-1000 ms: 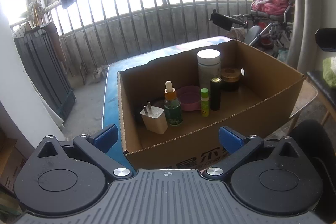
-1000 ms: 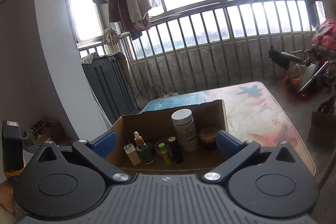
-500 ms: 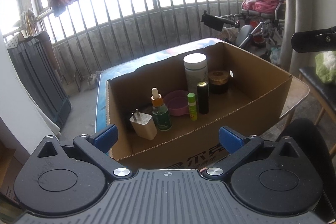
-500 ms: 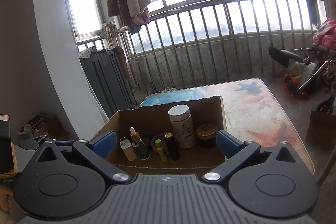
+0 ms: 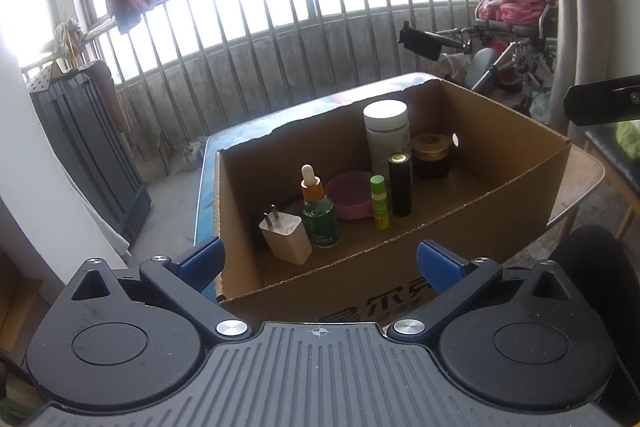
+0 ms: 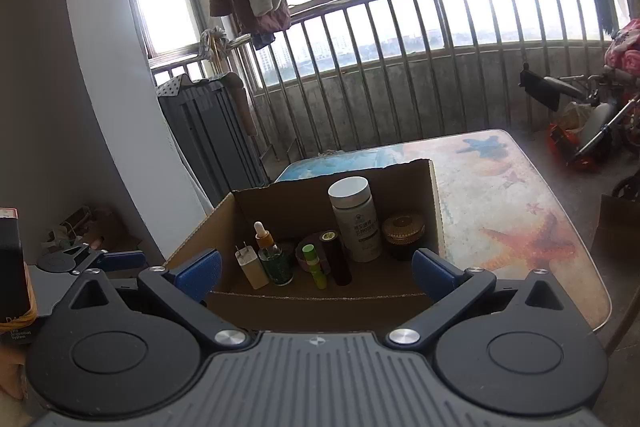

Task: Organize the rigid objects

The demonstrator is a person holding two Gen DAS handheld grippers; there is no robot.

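Note:
An open cardboard box (image 5: pixel 500 195) (image 6: pixel 434 211) stands on the table. Inside it, left to right, stand a white plug adapter (image 5: pixel 286 237) (image 6: pixel 251 269), a green dropper bottle (image 5: pixel 320 211) (image 6: pixel 274 259), a pink bowl (image 5: pixel 350 195), a small green tube (image 5: pixel 379 201) (image 6: pixel 314 265), a black tube (image 5: pixel 400 185) (image 6: pixel 338 257), a white jar (image 5: pixel 386 135) (image 6: pixel 356 219) and a dark jar with a gold lid (image 5: pixel 431 155) (image 6: pixel 402 231). My left gripper (image 5: pixel 320 263) and my right gripper (image 6: pixel 316 273) both hang open and empty in front of the box's near wall.
The table top (image 6: pixel 520 211) has a starfish pattern, with bare surface to the right of the box. A metal railing (image 5: pixel 280 27) runs behind it. A dark cabinet (image 5: pixel 84 147) stands at the left, and a wheelchair with pink cloth (image 5: pixel 516 31) at the right.
Both grippers have drawn back a little from the box, so it looks slightly smaller and lower in both views. The objects in the box have not moved.

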